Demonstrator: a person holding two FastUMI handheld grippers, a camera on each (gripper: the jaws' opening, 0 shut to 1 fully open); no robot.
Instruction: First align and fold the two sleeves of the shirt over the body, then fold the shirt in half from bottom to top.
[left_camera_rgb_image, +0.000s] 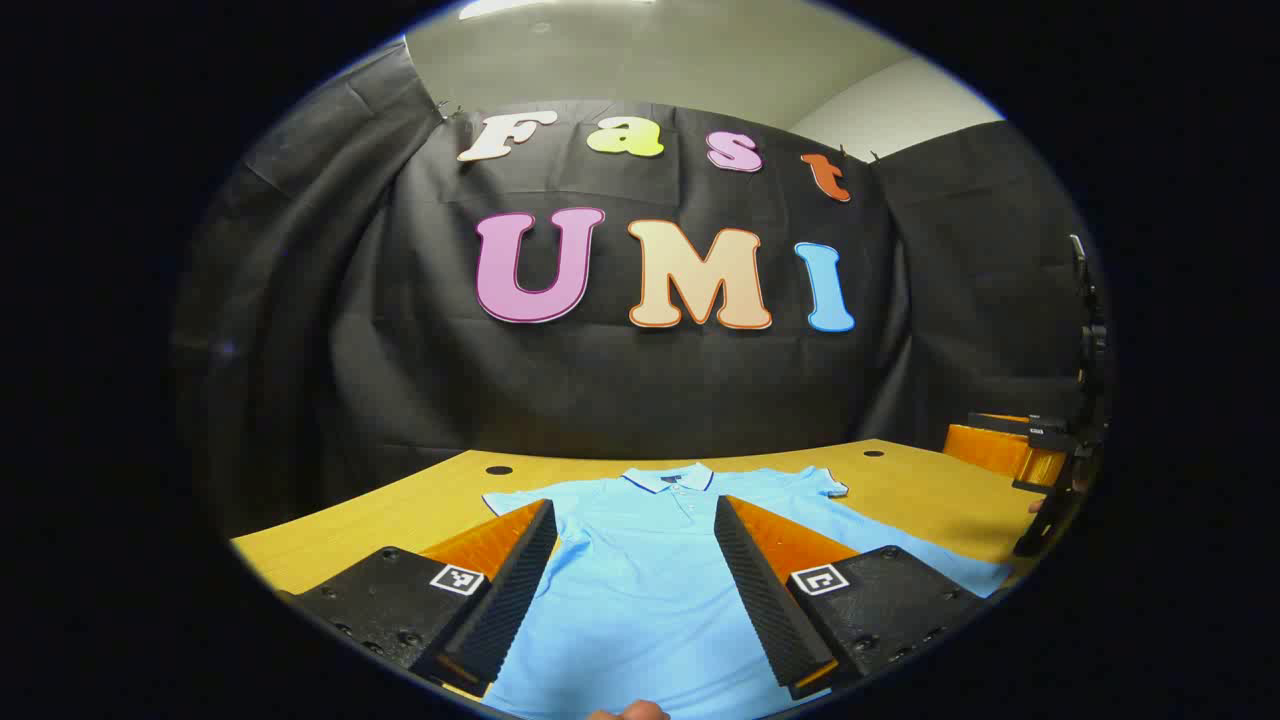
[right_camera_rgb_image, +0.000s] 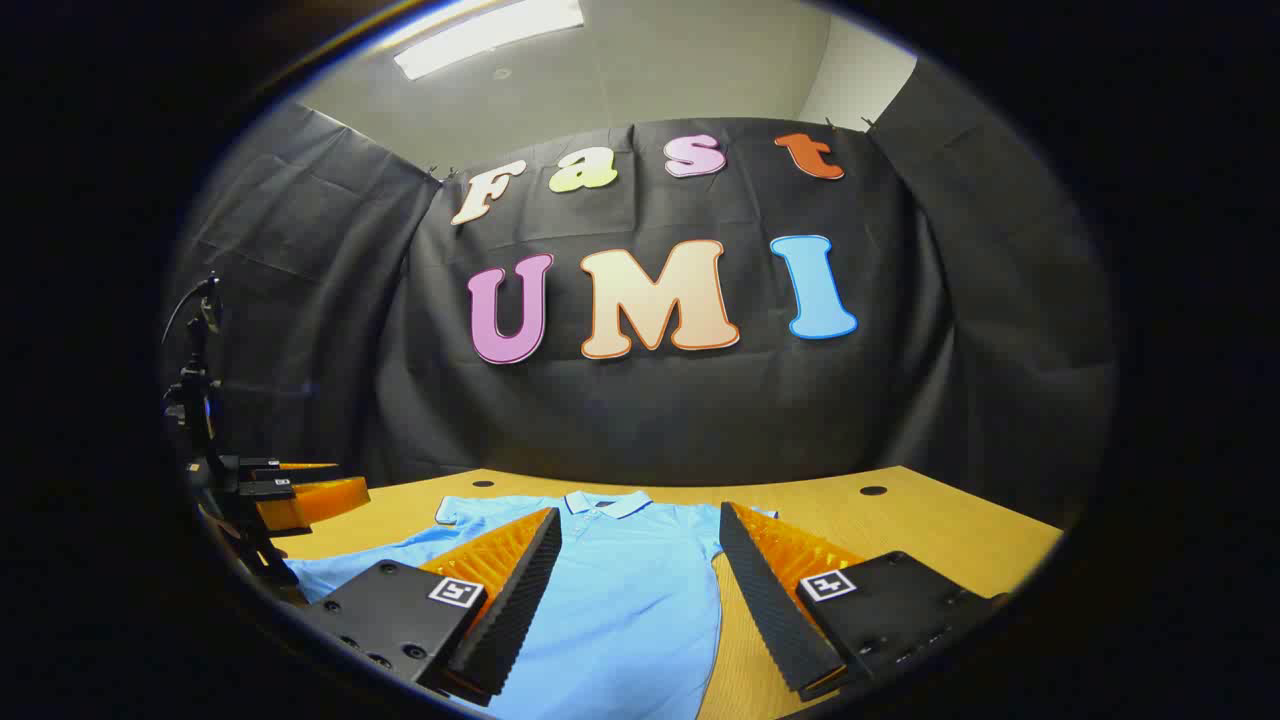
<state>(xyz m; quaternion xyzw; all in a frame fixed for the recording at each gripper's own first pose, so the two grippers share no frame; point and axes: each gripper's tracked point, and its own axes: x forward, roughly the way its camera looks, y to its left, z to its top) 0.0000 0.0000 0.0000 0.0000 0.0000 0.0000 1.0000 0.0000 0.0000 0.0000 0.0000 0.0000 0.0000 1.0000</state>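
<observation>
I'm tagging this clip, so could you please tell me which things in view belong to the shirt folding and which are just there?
Belonging to the job:
- shirt, lying flat, sleeves unfolded
- left gripper, open
- right gripper, open

Just there:
- table
- holes in the table top

Left hand-held gripper (left_camera_rgb_image: 635, 560), ribbed wedge fingers, square coded markers, screws

Both cameras sit low over the bench's (left_camera_rgb_image: 930, 490) near edge, facing the back wall along their own fingers. The left gripper view looks from the shirt's (left_camera_rgb_image: 640, 570) middle, the right gripper view from farther right (each catches the other gripper at its edge). Both share shirt and bench.
</observation>
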